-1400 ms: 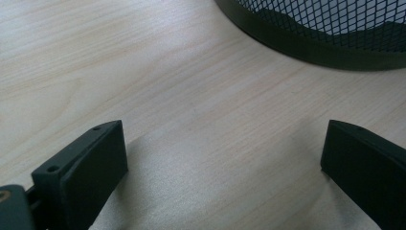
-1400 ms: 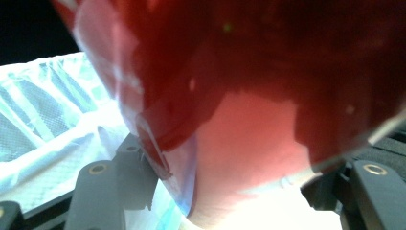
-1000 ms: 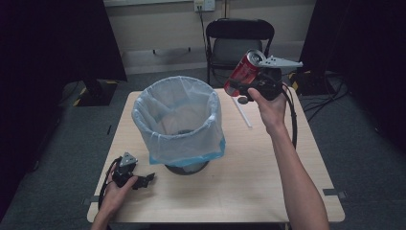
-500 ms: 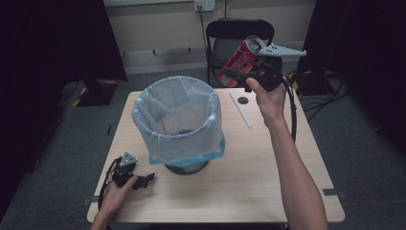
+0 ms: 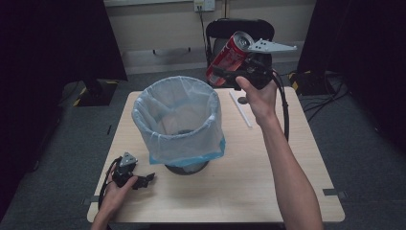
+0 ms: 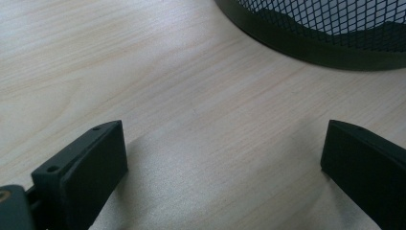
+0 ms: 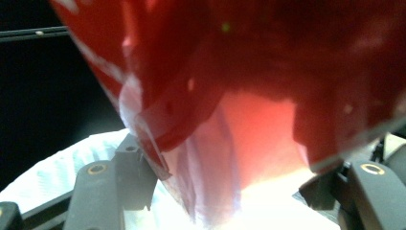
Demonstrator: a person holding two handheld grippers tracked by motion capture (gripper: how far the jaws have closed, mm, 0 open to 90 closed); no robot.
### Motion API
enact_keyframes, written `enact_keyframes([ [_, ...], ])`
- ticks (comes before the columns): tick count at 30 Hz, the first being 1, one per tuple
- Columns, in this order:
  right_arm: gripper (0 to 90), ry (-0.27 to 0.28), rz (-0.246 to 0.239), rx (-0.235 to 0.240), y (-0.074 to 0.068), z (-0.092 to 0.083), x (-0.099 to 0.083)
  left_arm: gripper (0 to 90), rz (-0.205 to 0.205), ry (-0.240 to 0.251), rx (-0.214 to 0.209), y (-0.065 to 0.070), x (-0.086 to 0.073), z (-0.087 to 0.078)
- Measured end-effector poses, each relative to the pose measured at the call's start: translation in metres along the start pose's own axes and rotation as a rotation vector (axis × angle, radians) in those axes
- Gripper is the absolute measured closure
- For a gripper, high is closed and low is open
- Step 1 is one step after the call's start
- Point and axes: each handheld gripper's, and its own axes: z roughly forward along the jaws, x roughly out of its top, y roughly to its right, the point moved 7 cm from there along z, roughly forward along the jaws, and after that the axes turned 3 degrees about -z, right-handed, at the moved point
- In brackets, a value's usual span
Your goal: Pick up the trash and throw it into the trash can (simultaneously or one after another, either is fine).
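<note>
A: Holding a red can (image 5: 229, 57), the right gripper (image 5: 225, 75) is up in the air past the far edge of the table (image 5: 268, 191), in front of a black chair (image 5: 242, 28). The jaws are clamped on the can's sides.

B: How does the can sit?

A: Tilted, its silver top end pointing up and away from the table, its lower end toward the bin (image 5: 178, 120). In the right gripper view the can (image 7: 268, 67) sits between the two jaws, close and blurred, with the white liner (image 7: 57, 163) below it.

B: And the bin?

A: It stands around the middle of the table, a black mesh basket (image 6: 335, 28) lined with a pale bag that has a blue edge. The can is higher than its rim and off to its far right.

B: The other claw?

A: The left gripper (image 5: 143, 179) rests on the table near the near left corner, just beside the bin's base. Its jaws stand wide apart with bare wood between them.

B: Anything else there?

A: A white straw (image 5: 241, 109) lies near the far right corner, under the right hand (image 5: 258, 98).
</note>
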Motion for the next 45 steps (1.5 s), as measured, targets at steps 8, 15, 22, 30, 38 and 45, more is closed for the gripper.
enact_keyframes([
  [8,34.7,-0.002,-0.003,0.074,-0.023,0.009,0.002,1.4,0.000,0.000,0.000,0.000,0.000,0.000],
  [15,34.3,-0.043,-0.028,0.144,-0.048,0.021,-0.004,1.4,0.000,0.000,0.001,0.000,0.000,0.000],
  [22,33.8,-0.098,-0.055,0.186,-0.065,0.034,-0.019,1.4,0.000,0.000,0.001,0.000,0.000,0.000],
  [30,27.5,-0.116,-0.063,0.191,-0.069,0.040,-0.024,1.4,0.000,0.000,0.000,0.000,0.000,0.000],
  [38,27.3,-0.099,-0.063,0.165,-0.062,0.036,-0.024,1.1,-0.001,-0.001,-0.001,0.000,0.000,0.000],
  [45,20.1,-0.117,-0.053,0.135,-0.051,0.035,-0.028,1.0,-0.004,0.001,-0.002,0.001,0.000,0.000],
])
